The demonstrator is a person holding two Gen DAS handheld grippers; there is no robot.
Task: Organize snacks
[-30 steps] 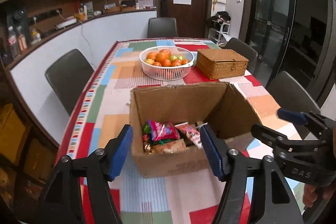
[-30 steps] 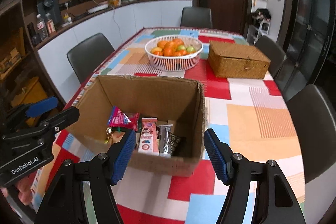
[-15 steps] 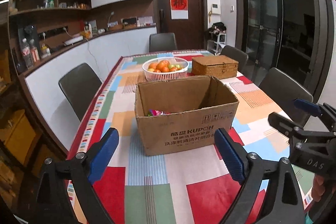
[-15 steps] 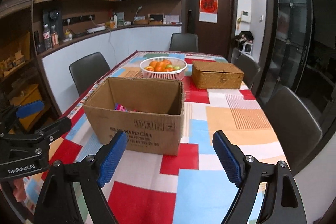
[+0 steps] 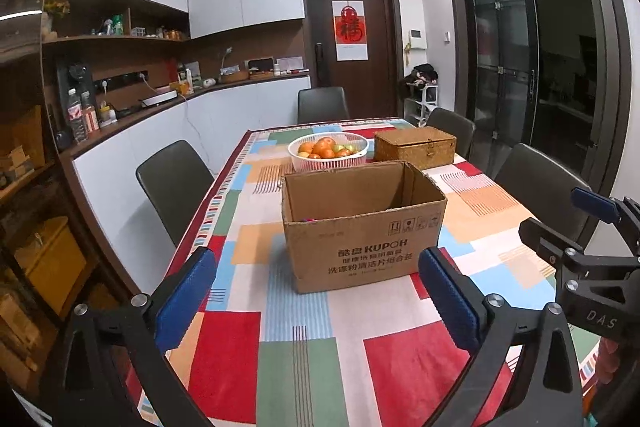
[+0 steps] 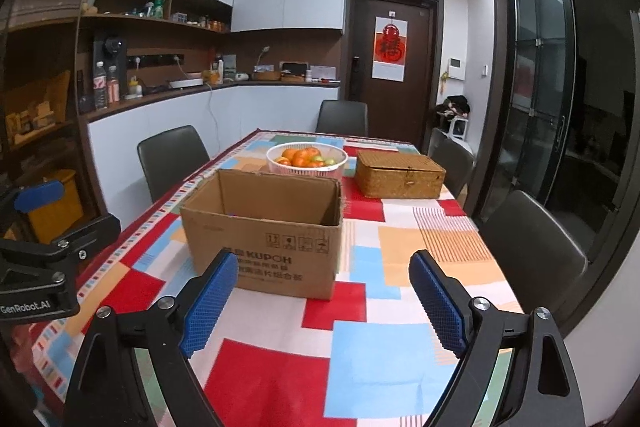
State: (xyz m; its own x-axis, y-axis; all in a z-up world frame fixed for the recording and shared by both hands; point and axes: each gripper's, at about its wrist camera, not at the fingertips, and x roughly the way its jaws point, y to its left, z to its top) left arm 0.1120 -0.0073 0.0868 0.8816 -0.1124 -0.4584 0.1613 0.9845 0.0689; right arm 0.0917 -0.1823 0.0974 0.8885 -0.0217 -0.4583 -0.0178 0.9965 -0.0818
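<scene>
Since the earlier frames both grippers had drawn back and up from the open brown cardboard box (image 5: 362, 227), so its printed front face showed where a second before the cameras looked down onto the snack packets inside. The left gripper (image 5: 316, 299) hovered over the patchwork-coloured tablecloth (image 5: 304, 359), its blue-padded fingers spread wide apart and holding nothing. The right gripper (image 6: 324, 303) was likewise spread wide and empty, with the box at its 12 o'clock. Each tool appeared at the edge of the other's view: the right one at 3 o'clock from the left camera, the left one at 9 o'clock from the right camera. Only a sliver of pink snack wrapper (image 5: 308, 219) peeked above the box's near wall. Beyond the box, at 12 o'clock, stood a white slotted plastic basket of oranges (image 5: 328, 150), and just beside it, toward 1 o'clock, a closed woven wicker box (image 5: 414, 147).
</scene>
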